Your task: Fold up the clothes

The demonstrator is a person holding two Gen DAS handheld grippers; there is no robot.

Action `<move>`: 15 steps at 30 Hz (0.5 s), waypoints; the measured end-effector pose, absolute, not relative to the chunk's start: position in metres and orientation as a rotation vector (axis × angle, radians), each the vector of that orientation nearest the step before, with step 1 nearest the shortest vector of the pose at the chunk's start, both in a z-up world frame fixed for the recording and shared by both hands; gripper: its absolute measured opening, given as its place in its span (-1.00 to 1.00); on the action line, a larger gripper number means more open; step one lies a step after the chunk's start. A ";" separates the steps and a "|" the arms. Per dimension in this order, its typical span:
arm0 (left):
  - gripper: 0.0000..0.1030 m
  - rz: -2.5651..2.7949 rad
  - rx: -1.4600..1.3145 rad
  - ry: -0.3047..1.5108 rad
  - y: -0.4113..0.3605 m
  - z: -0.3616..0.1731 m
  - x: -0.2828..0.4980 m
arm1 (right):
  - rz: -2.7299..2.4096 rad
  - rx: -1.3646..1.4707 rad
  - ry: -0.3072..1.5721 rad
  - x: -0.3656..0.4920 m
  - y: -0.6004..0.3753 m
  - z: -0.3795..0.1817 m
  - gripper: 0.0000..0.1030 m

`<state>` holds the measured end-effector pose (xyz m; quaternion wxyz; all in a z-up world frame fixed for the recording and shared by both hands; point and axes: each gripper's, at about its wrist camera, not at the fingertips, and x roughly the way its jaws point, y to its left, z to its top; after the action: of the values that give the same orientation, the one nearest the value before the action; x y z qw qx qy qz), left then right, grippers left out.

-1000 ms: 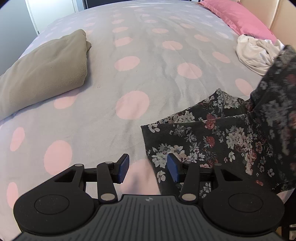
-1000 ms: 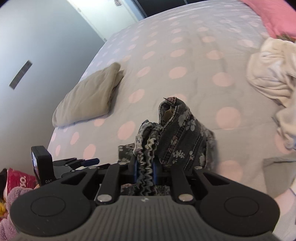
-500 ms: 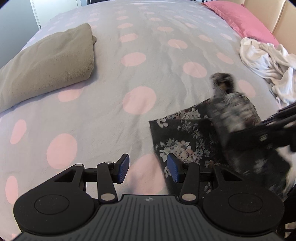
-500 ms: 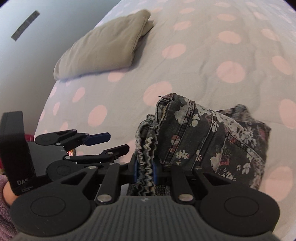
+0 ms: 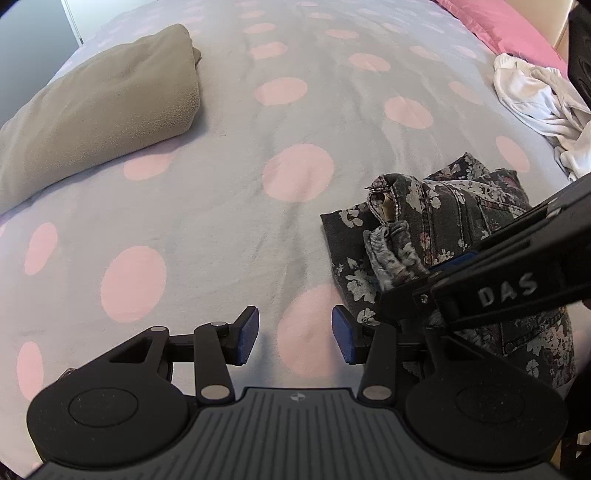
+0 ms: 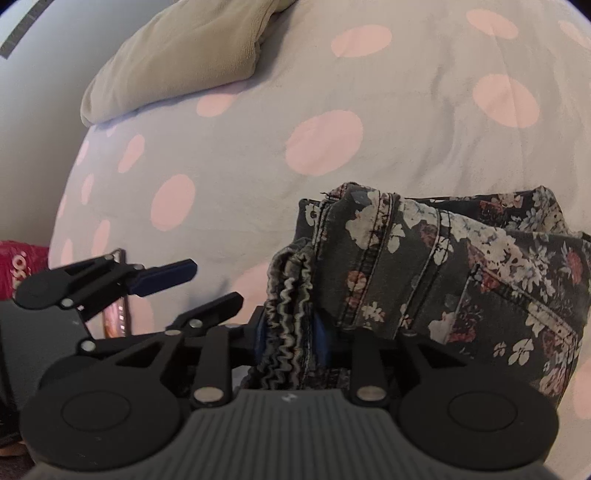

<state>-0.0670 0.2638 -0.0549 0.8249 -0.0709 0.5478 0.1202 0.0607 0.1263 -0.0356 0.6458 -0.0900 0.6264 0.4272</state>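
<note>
The floral trousers [image 5: 458, 236] now lie bunched and folded on the polka-dot bedspread [image 5: 295, 122], at its near right part as the left wrist camera sees it. A second ago much of the dark fabric hung lifted at the right edge of that view, with only a flat layer spread on the bedspread; now the upper layer has been brought over and rests on the lower one, its waistband end sticking up a little.

The right gripper [image 6: 290, 332] has come down with the cloth and sits low over the trousers. The gathered elastic waistband [image 6: 291, 306] lies between its blue pads, and the jaws are opening (a second ago they pinched that band tightly). A dark gap shows on either side of the band, so the pads look to be off it.

The left gripper [image 5: 295, 334] hovers just left of the trousers, above a pink dot of the bedspread, its jaws apart with nothing between them, much as before. The right gripper's black body crosses the right side of the left camera's view, right beside the left tool.

Farther from the trousers, a folded beige garment [image 5: 99, 107] lies on the bedspread's left, a crumpled white garment [image 5: 535, 96] at its far right, with a pink pillow [image 5: 509, 26] beyond.
</note>
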 end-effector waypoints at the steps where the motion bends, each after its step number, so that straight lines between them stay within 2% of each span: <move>1: -0.19 0.256 -0.150 1.160 0.263 -0.053 -0.068 | 0.975 -0.195 1.418 0.061 0.123 -0.029 -0.40; 7: -0.19 0.251 -0.175 1.109 0.261 -0.039 -0.077 | 0.968 -0.141 1.316 0.069 0.086 0.011 -0.39; 11: -0.19 0.188 -0.220 1.072 0.256 -0.037 -0.083 | 0.900 -0.203 1.246 0.069 0.050 0.018 -0.40; 13: -0.19 0.145 -0.230 1.052 0.248 -0.037 -0.085 | 0.881 -0.240 1.237 0.068 0.033 0.015 -0.56; 15: -0.19 0.110 -0.212 1.045 0.236 -0.037 -0.085 | 0.879 -0.268 1.234 0.064 0.016 0.012 -0.59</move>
<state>-0.0847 0.2356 -0.0365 0.8598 -0.1008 0.4978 0.0523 0.0642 0.0157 0.0122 0.7183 -0.1212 0.5581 0.3975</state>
